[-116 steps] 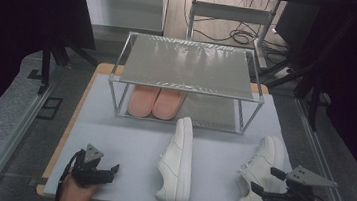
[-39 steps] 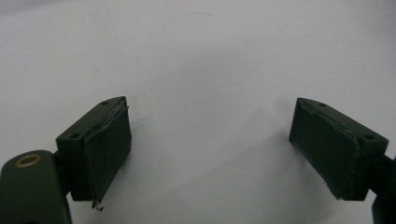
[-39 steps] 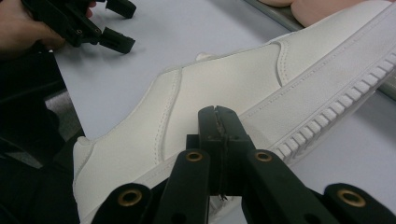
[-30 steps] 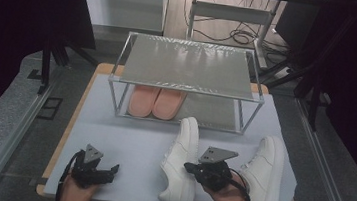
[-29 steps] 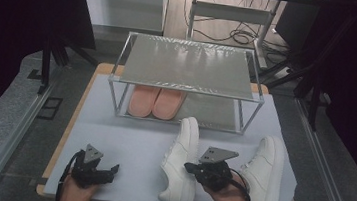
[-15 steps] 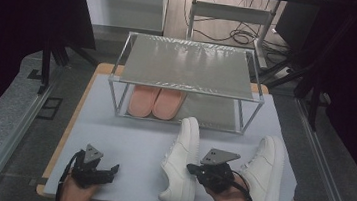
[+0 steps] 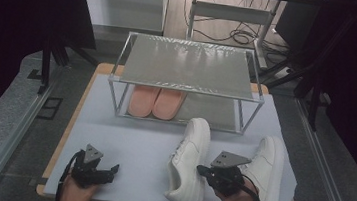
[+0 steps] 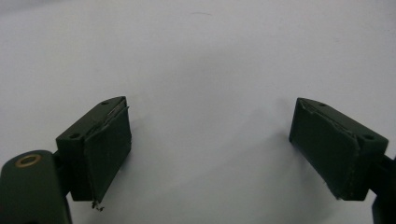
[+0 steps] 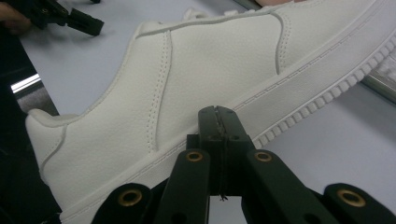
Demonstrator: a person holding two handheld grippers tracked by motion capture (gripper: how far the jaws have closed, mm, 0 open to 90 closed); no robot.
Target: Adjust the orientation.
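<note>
- High view: a pale sheet covers the table (image 7: 132, 136). At its far side stands a metal-framed rack (image 7: 187, 66) with a flat grey top shelf
- On the lower level of the rack, at its left, a pair of peach-pink shoes (image 7: 155, 102) lies side by side, toes pointing away from the person
- In front of the rack lie two white sneakers. The left sneaker (image 7: 190, 159) lies lengthwise near the middle of the sheet, its toe close to the rack's front rail. The right sneaker (image 7: 269, 165) lies well to its right, near the sheet's right edge
- The right gripper (image 7: 202, 170), held in a hand coming from the bottom edge, sits between the two sneakers, with its tip against the side of the left sneaker
- The left gripper (image 7: 113, 168) rests low on the sheet at bottom left, well apart from both sneakers
- Left gripper view: its two black jaws stand wide apart over the bare pale sheet, nothing between them
- Right gripper view: its jaws are pressed together, with nothing clamped. Their tip is at the sole edge of the left sneaker (image 9: 187, 93), whose white side panel and ribbed sole run slantwise across the picture. The left gripper (image 9: 81, 23) shows far off at top left
</note>
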